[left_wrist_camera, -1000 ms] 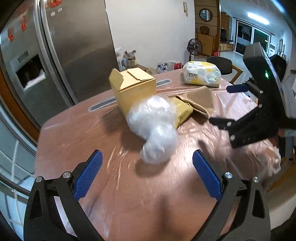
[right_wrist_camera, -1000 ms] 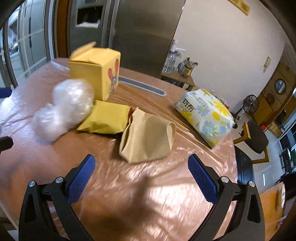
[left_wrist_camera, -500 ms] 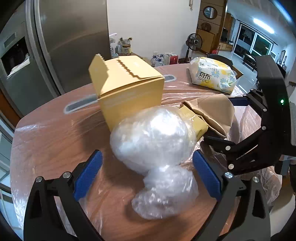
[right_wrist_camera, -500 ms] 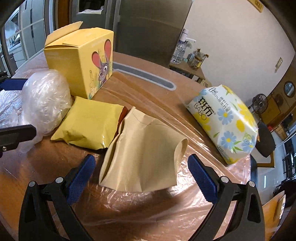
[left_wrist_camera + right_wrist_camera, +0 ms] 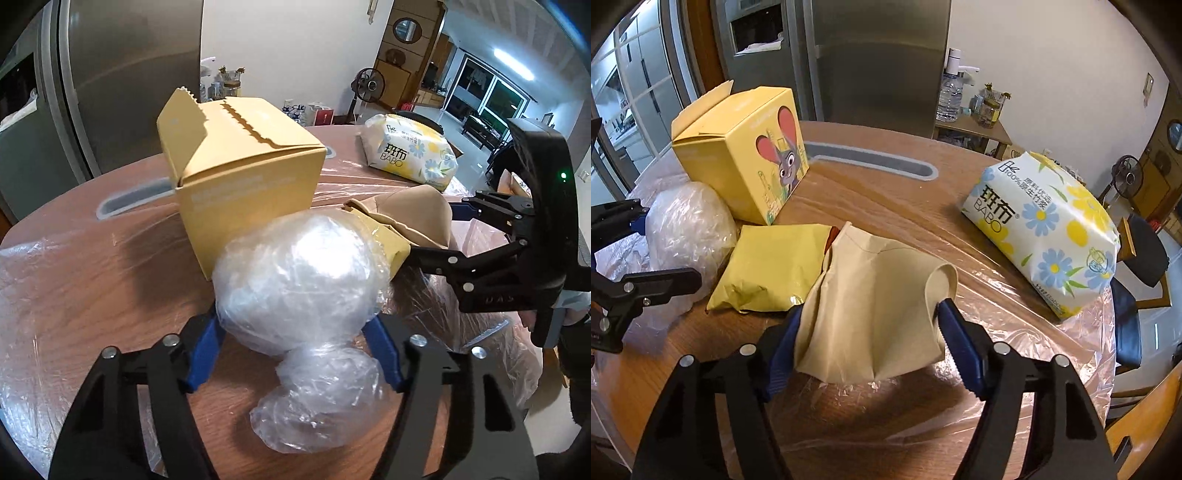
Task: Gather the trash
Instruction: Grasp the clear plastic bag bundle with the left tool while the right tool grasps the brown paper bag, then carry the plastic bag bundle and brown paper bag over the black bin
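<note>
trash items lie grouped on the surface, which is brown wood under clear plastic sheeting. the left gripper has its blue fingers closed against both sides of a clear plastic wad, pressing the lower flanks of the large lobe; a smaller lobe of the same wad sits nearer the camera, between the black finger arms, resting on the surface. the right gripper has its blue fingers closed on a tan paper bag, one pad at each side of the crumpled bag, whose near end rests on the sheeting. just left of the tan paper bag, touching it, lies a flat yellow pouch, and the clear plastic wad sits against the pouch's far left edge. behind both stands a yellow carton, upright, top flap raised, a cartoon rabbit printed on one face; in the left wrist view the carton stands directly behind the wad, touching or nearly so. a floral tissue pack lies well apart on the right side of the surface. a grey oval slot is set into the surface behind the carton. a steel refrigerator stands beyond the far edge.
</note>
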Available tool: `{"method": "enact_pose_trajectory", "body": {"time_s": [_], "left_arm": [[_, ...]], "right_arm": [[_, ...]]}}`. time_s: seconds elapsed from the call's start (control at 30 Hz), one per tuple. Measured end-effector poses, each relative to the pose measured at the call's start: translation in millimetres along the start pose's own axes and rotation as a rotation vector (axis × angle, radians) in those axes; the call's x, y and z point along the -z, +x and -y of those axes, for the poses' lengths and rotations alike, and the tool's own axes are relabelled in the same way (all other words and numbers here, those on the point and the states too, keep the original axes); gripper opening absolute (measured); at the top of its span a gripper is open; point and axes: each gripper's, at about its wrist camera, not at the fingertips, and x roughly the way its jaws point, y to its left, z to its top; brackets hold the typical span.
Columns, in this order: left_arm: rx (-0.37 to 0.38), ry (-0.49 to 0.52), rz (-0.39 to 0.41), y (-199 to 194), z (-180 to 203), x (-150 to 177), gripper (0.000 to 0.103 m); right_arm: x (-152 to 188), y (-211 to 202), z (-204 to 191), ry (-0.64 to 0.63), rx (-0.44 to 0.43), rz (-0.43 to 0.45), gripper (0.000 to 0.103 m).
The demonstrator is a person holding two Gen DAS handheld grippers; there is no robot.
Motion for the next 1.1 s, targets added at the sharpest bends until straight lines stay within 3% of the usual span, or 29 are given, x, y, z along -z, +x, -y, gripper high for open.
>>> {"method": "enact_pose_trajectory", "body": {"time_s": [0.2,1.1], "left_arm": [[0.029,-0.015,0.008,-7.4,-1.7,2.8,0.065],[0.001,-0.038,0.059,-47.0,9.2,31.2,0.061]], "right_arm": [[5.7,-9.5,3.1,0.022,-0.035,0.005,0.066],[52.2,-63.9,-21.3,0.083,-0.111,0.079,0.062]]}}
